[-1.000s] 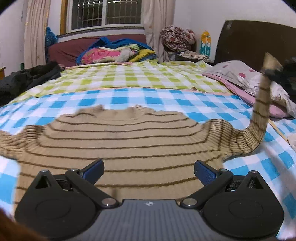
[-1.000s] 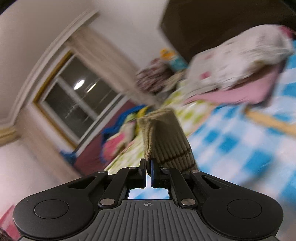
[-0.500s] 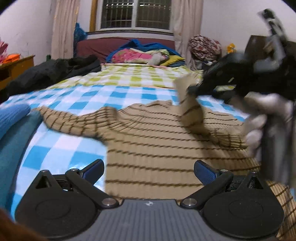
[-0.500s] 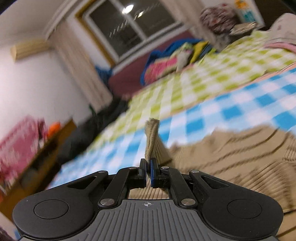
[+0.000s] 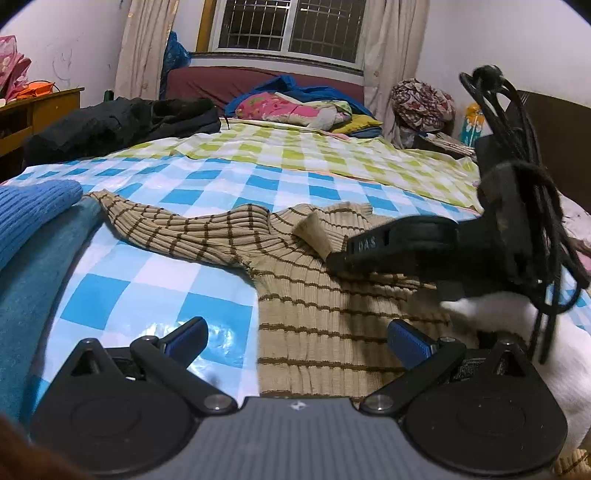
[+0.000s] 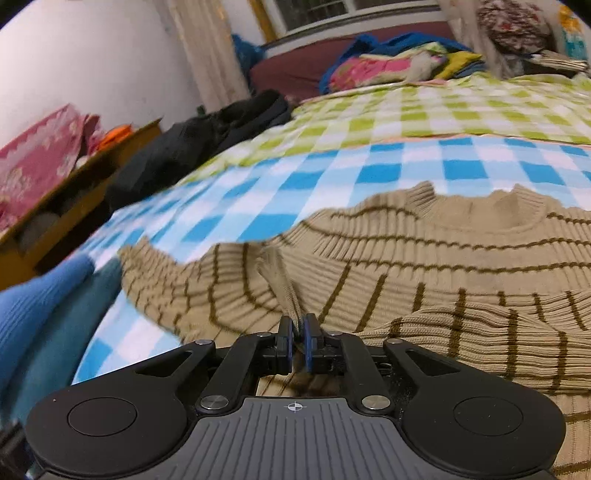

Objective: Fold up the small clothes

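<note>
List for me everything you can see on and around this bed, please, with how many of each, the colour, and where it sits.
sweater: one, tan with brown stripes, flat on the blue checked cloth, one sleeve folded across its chest.
blue checked cloth: one, blue and white, under the sweater.
green checked sheet: one, green and white, further up the bed.
blue knitwear: two pieces, bright blue on teal, at the left edge.
black clothing: one heap, far left of the bed.
bright bedding: one pile, pink, blue, yellow, under the window.
left gripper: black with blue pads, open over the sweater's hem.
right gripper: black, jaws just easing apart, sleeve cuff between them.
</note>
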